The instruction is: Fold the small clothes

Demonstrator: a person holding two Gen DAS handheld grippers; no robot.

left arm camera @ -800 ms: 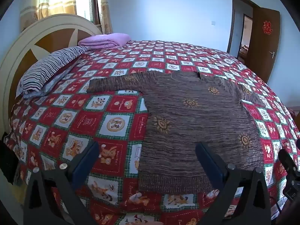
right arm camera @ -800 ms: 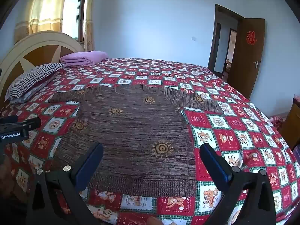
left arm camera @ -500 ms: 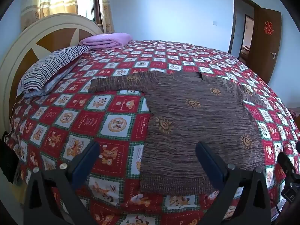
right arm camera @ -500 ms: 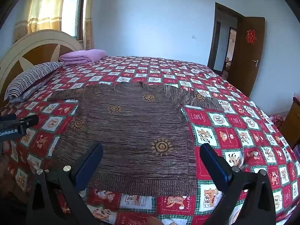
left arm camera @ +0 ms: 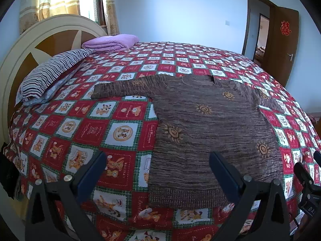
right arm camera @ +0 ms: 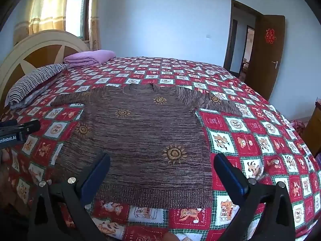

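A small brown knit sweater with orange sun motifs lies flat on the bed, both sleeves spread out, hem toward me. It also shows in the right wrist view. My left gripper is open and empty, held above the bed's near edge at the sweater's lower left corner. My right gripper is open and empty, held above the hem near the lower right corner. The left gripper's body shows at the left edge of the right wrist view.
The bed has a red, white and green patchwork cover. A striped pillow and a folded purple blanket lie by the cream headboard. A brown door stands open at the far right.
Both grippers have drawn back and risen slightly, so the sweater sits a little farther away in both views. The jaws have stayed open.
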